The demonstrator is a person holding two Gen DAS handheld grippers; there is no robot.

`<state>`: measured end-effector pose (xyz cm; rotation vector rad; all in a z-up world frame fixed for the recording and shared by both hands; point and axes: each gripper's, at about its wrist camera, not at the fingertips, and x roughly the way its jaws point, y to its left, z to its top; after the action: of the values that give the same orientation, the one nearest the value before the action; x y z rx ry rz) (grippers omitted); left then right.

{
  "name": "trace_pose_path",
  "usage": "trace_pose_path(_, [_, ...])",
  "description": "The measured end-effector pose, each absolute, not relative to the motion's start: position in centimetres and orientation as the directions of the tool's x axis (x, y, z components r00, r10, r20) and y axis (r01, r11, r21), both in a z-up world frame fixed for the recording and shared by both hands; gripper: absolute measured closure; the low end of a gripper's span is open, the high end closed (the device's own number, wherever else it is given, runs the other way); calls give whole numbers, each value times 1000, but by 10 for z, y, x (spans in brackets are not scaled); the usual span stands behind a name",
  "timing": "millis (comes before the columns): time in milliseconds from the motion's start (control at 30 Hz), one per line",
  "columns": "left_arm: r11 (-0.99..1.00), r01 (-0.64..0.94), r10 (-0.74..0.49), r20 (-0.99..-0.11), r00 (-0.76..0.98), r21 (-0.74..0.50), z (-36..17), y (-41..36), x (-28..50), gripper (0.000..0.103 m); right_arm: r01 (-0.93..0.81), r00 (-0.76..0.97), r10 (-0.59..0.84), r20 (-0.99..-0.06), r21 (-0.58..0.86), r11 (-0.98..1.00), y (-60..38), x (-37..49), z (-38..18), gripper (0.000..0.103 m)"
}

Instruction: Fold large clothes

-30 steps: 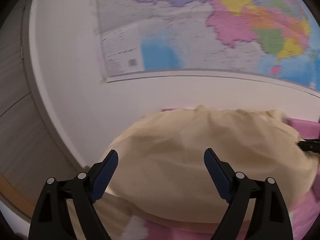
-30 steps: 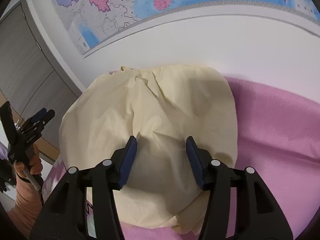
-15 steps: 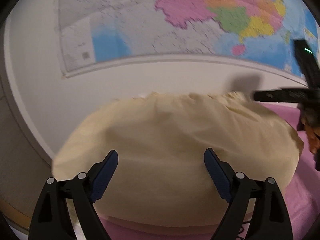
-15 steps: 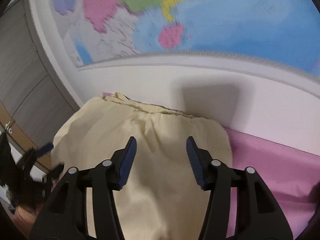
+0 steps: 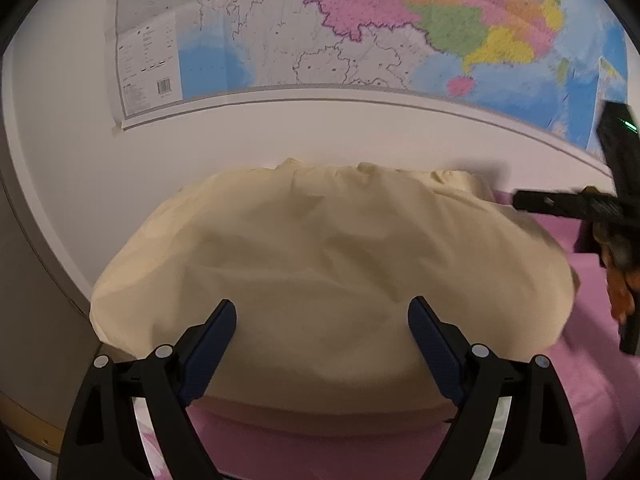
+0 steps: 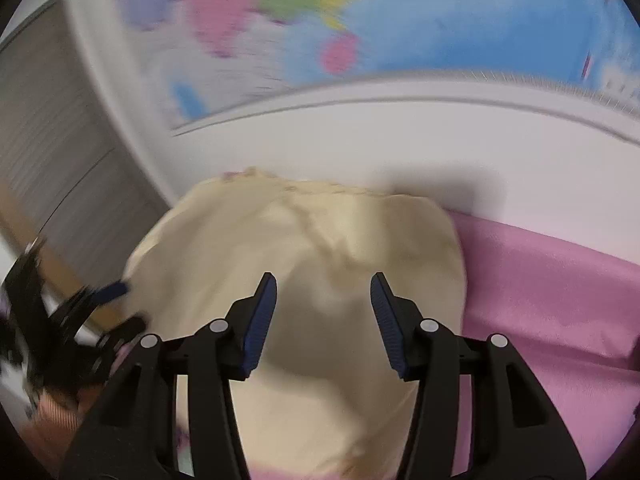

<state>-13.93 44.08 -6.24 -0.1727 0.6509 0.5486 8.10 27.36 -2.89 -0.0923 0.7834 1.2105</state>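
Left tongs [image 5: 322, 322] spread wide, nothing between the blue pads [image 5: 212, 344]; they hover just above the near edge of the pale yellow folded cloth garment [image 5: 320, 264]. Right tongs [image 6: 323, 312] likewise spread, narrower gap, empty, poised over the same garment's middle; that view is motion-blurred, so the exact height over the cloth cannot be told. The garment lies in a rounded, already doubled stack on the pink bed sheet [image 6: 552, 300], its far gathered edge close against the white wall [image 5: 280, 136], left edge near the side of the bed. Risks, as judged: closing either pair on the top layer alone would peel the stack open and undo the fold; a pinch too deep could catch the pink sheet as well; dragging leftward could slide the cloth off the bed edge. Beyond, the coloured paper wall map [image 5: 360, 24] hangs above.
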Motion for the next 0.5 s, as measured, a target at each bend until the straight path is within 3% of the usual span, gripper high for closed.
trace_pose_path(333, [848, -530, 415, -623, 663, 1, -69, 424, -135, 18, -923, 152, 771, -619, 190, 335, 253, 20, -61, 53])
trace_pose_path(500, [843, -538, 409, -619, 670, -25, -63, 419, -140, 17, -928, 156, 807, -569, 197, 318, 237, 4, -50, 53])
